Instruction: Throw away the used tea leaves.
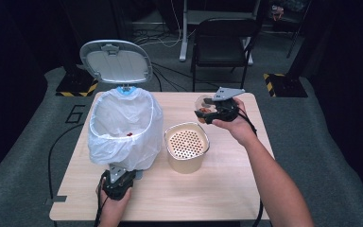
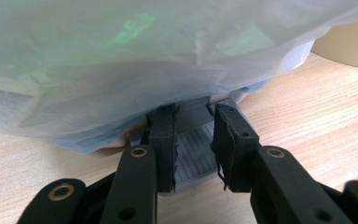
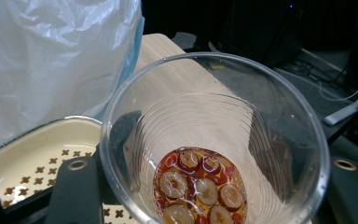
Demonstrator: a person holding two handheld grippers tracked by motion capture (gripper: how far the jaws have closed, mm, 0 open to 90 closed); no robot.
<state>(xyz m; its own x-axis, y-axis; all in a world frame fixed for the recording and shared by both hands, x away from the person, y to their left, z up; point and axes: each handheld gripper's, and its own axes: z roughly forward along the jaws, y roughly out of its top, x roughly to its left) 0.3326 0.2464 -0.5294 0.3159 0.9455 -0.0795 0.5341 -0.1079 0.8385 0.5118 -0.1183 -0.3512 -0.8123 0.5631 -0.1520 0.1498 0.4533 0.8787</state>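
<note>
Holding a clear plastic cup [image 3: 214, 140] aloft over the table's far right, the right gripper [image 1: 211, 112] has its jaws clamped on the cup wall. Sliced red fruit [image 3: 198, 186] sits in liquid at the bottom. Thin-walled, probably light and easily crushed; grip mid-wall, gently, and keep it level. Just below stands the cream strainer pot [image 1: 186, 144]. The left gripper [image 2: 193, 140] is clenched on the grey pedal [image 2: 191, 154] of the bagged bin [image 1: 123, 127], lid [image 1: 116, 61] up.

Left claw [image 1: 119, 178] clamped, right claw [image 1: 207, 113] gripping
</note>
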